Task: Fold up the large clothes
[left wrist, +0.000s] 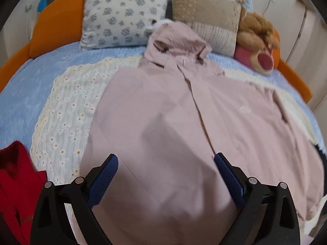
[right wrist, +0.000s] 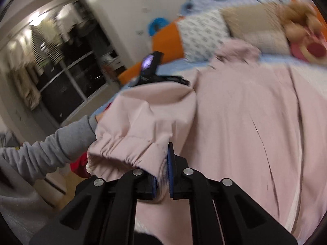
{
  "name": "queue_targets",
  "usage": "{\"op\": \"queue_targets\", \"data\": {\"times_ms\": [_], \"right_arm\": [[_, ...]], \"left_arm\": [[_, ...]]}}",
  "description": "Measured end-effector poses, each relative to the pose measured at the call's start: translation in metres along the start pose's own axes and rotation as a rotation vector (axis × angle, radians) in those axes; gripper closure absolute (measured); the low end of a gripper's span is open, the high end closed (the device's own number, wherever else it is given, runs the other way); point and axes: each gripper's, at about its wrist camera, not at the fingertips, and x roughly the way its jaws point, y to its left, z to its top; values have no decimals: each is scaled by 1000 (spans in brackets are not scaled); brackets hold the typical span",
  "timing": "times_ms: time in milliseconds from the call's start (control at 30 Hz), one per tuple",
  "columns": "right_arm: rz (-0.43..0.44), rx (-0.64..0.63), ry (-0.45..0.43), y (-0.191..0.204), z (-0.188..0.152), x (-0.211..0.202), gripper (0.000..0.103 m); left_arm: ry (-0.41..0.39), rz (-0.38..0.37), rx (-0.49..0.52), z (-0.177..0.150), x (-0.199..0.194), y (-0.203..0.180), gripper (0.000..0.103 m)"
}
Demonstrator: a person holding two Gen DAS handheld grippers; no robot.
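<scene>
Left wrist view has your left gripper (left wrist: 166, 180) with its two blue-padded fingers (left wrist: 104, 180) spread wide and nothing between them, hovering just over the lower body of the large pale pink hooded jacket (left wrist: 184, 122). That jacket lies spread front-up on the bed, hood towards the headboard, its placket running up the middle. Under it you can see a cream daisy-print blanket (left wrist: 67, 110) on a light blue bedspread (left wrist: 18, 100). A red knitted garment (left wrist: 16, 181) sits at the lower left edge. Beyond the hood, a white pillow with blue flowers (left wrist: 124, 14) and a beige patchwork cushion (left wrist: 206, 18) lean against the orange padded headboard (left wrist: 59, 22), with a brown plush toy (left wrist: 257, 32) on a pink plush bear (left wrist: 261, 59) to the right.

Right wrist view shows your right gripper (right wrist: 163, 175) clamped tight on the jacket's elasticated sleeve cuff (right wrist: 122, 153), pink fabric pinched between the blue pads (right wrist: 170, 163). The sleeve bunches up and leftward from the jaws, lifted off the body of the jacket, which fills the right half of this blurred picture. Your grey-sleeved arm (right wrist: 57, 143) reaches in from the left, its hand hidden behind the raised sleeve, and a dark glass-fronted wardrobe (right wrist: 61, 71) stands beyond
</scene>
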Motion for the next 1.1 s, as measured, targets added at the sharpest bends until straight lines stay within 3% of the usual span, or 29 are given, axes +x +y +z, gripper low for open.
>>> {"op": "queue_targets", "data": {"times_ms": [133,333,367,433,467,500,600,633,667,700,767,800,833,867,967,1100], "right_arm": [[-97,59,79,-28,-35,23,94],[-210,6,171,-29,-58,50,90],[-206,-5,172,-25,-57,46,84],[-225,-54,142,-7,-51,26,59],[-232,-81,116,1,-53,12,42],[-231,-109,88,12,-50,-1,32],[-145,-174,-78,49,-35,-42,21],[-113,-182,-114,56,-31,-48,22],[-67,-188,-149,65,-24,-47,29],[-37,-193,-154,71,-19,-39,49],[-35,-205,-112,76,-12,-7,74],[-30,-209,-80,76,-10,12,80],[-40,-219,-44,76,-11,34,81],[-59,-232,-19,77,-12,48,82],[-98,-256,67,67,-22,88,82],[-146,-218,179,38,-44,123,82]], "left_arm": [[45,56,26,-11,30,-5,7],[31,123,70,-28,52,-11,7],[30,124,71,-26,49,-11,7],[22,106,68,-20,31,-10,7],[-1,90,71,-17,15,-10,7],[-41,72,79,-15,-5,-10,7],[-144,-30,76,-16,-58,-11,7],[-164,-69,66,-18,-70,-11,7],[-177,-108,55,-21,-79,-12,7],[-190,-154,43,-26,-86,-15,7],[-183,-193,44,-36,-84,-23,10],[-175,-198,48,-38,-81,-28,15],[-149,-204,55,-45,-71,-34,27],[-123,-207,58,-50,-63,-37,31],[-33,-207,43,-68,-31,-41,36],[38,-133,66,-88,11,-43,36]]}}
